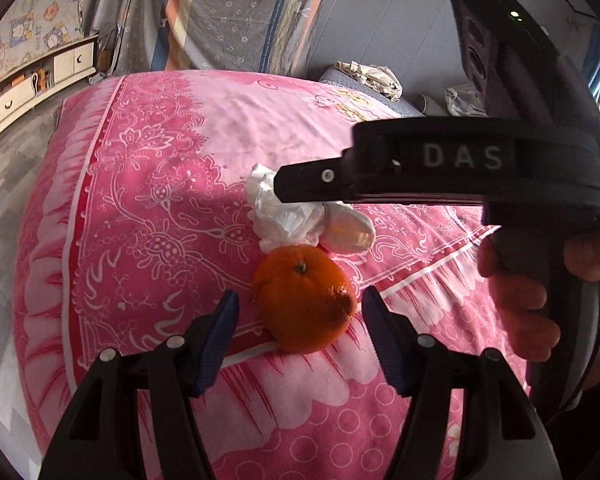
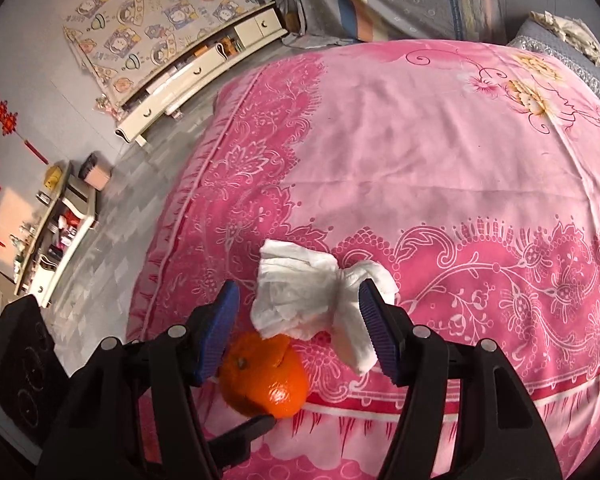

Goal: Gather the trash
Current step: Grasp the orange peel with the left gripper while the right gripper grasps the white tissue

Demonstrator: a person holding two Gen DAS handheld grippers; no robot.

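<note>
On the pink floral bedspread, a crumpled white tissue is seen touching a round orange fruit. Both tongs, left and right, are held apart, the left flanking the fruit, the right flanking the tissue.

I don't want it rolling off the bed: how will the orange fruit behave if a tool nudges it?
The round orange fruit will probably roll, since it lies on a soft pink floral bedspread near the edge. Its skin looks split, so it may be partly peeled and squashy. The crumpled white tissue touching it would hardly stop it.
</note>
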